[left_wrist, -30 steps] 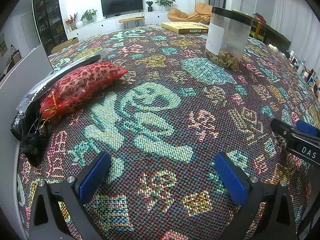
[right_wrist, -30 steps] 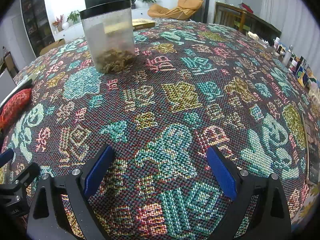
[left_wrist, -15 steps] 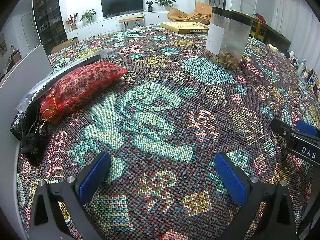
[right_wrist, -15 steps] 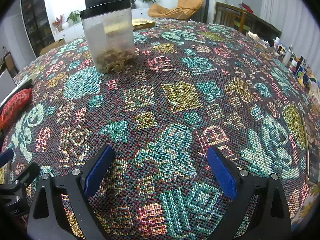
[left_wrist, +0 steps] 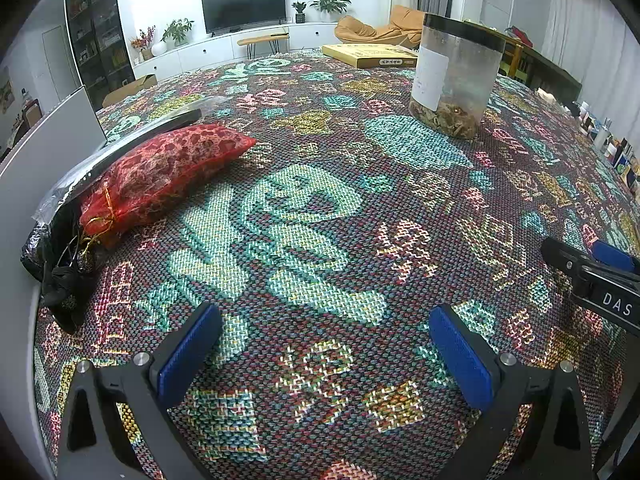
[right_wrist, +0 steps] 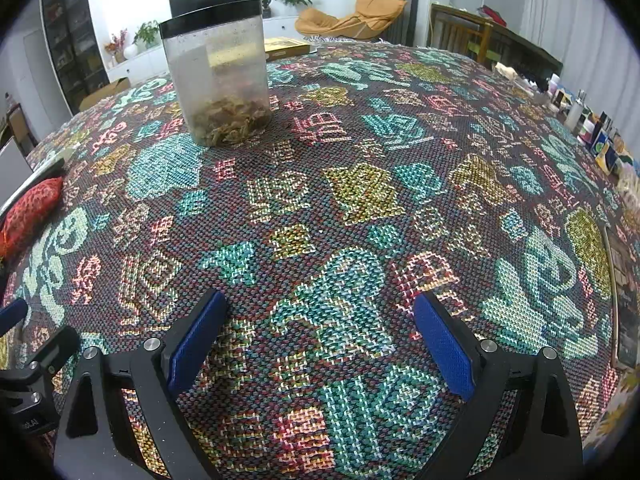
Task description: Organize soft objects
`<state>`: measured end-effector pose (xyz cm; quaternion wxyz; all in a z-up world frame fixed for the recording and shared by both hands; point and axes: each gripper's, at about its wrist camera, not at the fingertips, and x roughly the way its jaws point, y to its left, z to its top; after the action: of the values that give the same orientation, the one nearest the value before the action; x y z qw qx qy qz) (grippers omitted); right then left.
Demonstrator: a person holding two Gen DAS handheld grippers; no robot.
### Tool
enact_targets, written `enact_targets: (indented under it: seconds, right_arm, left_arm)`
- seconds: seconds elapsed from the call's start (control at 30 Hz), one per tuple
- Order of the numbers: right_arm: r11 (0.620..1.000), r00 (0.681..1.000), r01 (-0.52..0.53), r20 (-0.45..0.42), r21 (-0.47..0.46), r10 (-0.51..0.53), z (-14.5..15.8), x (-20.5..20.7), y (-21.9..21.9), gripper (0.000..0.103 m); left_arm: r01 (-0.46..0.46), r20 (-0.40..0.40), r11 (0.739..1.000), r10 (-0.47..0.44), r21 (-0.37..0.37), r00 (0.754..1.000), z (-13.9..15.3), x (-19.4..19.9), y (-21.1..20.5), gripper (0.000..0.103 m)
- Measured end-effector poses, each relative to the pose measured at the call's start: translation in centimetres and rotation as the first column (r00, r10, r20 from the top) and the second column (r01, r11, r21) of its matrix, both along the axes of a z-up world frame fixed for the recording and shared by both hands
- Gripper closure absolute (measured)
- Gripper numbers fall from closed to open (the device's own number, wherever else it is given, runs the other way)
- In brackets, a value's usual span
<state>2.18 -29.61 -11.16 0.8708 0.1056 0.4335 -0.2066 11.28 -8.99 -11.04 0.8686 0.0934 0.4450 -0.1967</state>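
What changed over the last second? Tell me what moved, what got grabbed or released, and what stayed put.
Nothing visibly changed. The left gripper and the right gripper hover open and empty over the patterned tablecloth as before. The red pouch lies in the same spot at the table's left edge, and the clear jar stands where it was.

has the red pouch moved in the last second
No. The red pouch keeps its place against the clear jar and the tablecloth pattern.
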Motion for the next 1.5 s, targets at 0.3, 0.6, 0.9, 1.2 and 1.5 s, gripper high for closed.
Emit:
enact_targets:
  seconds: [0.3, 0.6, 0.9, 1.2, 1.5]
  right_arm:
    - [1.000, 1.000, 0.011, 0.000, 0.000, -0.011, -0.3, 0.6, -0.1, 0.005]
    - [1.000, 1.000, 0.010, 0.000, 0.000, -0.010, -0.3, 0.6, -0.1, 0.006]
    - [1.000, 1.000, 0.010, 0.000, 0.000, -0.010, -0.3, 0.6, -0.1, 0.005]
    - [1.000, 1.000, 0.010, 0.001, 0.001, -0.010, -0.3, 0.5, -0.1, 0.005]
    - [1.000, 1.000, 0.010, 0.001, 0.001, -0.010, -0.3, 0.5, -0.1, 0.005]
  left_arm:
    - [0.027, -0.039, 0.999, -0.026, 0.028, 0.999, 0.4, -0.1, 0.0, 0.001]
    - [0.004, 0.169, 0.996, -0.019, 0.094, 0.985, 11.6, 9.3, 3.4, 0.000]
    - [-0.224, -0.228, 0.966, 0.249, 0.131, 0.941, 3.6, 19.9, 9.0, 0.001]
    - [0.374, -0.260, 0.877, -0.453, -0.301, 0.853, 9.7, 6.4, -1.7, 0.001]
    - [0.121, -0.168, 0.980, -0.147, -0.160, 0.975, 11.5, 5.4, 6.1, 0.001]
